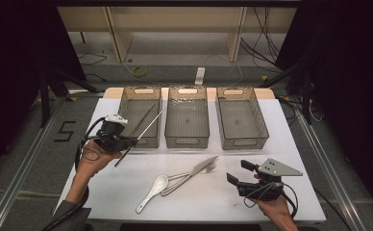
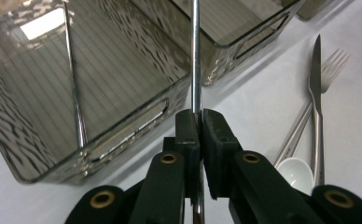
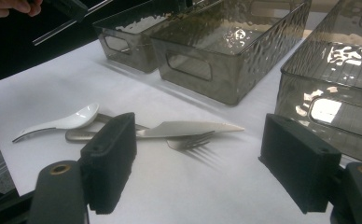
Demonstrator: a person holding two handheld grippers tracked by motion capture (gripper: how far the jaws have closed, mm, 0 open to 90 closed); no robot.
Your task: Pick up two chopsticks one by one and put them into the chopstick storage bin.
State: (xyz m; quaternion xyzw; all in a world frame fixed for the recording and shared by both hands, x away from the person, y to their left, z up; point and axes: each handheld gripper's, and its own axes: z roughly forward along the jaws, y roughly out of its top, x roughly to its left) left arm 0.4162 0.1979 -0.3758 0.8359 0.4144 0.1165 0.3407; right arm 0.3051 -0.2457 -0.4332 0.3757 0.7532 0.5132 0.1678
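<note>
Two jaws of my left gripper (image 2: 198,122) pinch a metal chopstick (image 2: 196,56) w/ tip over the bin (image 2: 39,154) ahead; right gripper (image 3: 198,168) spread wide, knife (image 3: 188,129) just ahead, untouched.

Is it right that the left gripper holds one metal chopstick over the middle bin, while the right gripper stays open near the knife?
Not quite. The left gripper holds the chopstick over the left bin, not the middle one, as the high view shows. The right gripper is indeed open near the knife.
</note>
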